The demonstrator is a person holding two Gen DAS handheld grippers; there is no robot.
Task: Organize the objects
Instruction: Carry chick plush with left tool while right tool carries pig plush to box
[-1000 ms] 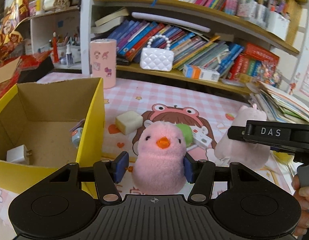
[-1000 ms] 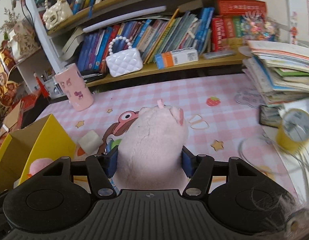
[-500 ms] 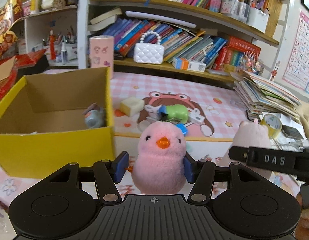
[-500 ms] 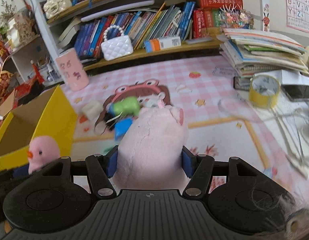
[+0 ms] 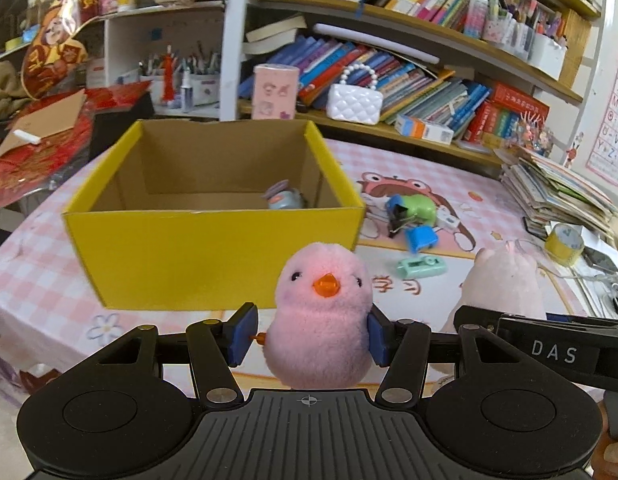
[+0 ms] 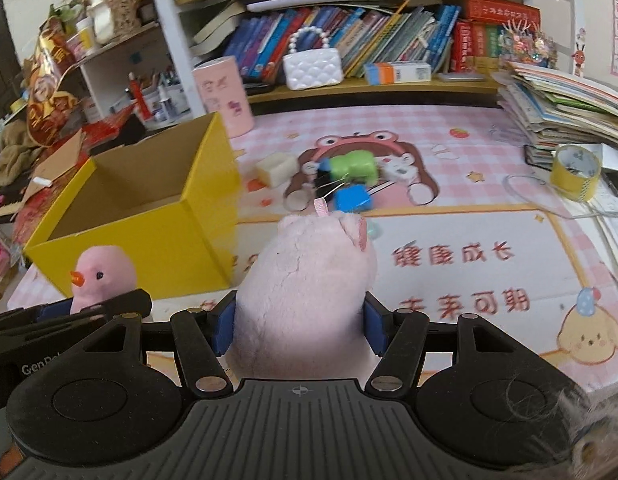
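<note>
My left gripper [image 5: 307,339] is shut on a pink plush chick [image 5: 323,312] with an orange beak, held above the mat in front of the yellow cardboard box [image 5: 213,256]. My right gripper [image 6: 299,328] is shut on a pale pink plush pig [image 6: 309,280], held to the right of the box [image 6: 157,248]. The chick [image 6: 103,276] shows at the left of the right wrist view, the pig [image 5: 505,284] at the right of the left wrist view. A small grey-blue toy [image 5: 283,200] lies inside the box.
On the pink mat lie a green object [image 6: 355,164], a blue block [image 6: 353,198], a black binder clip [image 5: 397,218], a mint-green device [image 5: 421,266] and a cream cube [image 6: 277,168]. A yellow tape roll [image 6: 575,168] and book stack [image 6: 565,100] stand right. Bookshelves stand behind.
Both grippers have pulled back and up from the mat with their plush toys. The box now sits farther off, wholly in view ahead of the left gripper.
</note>
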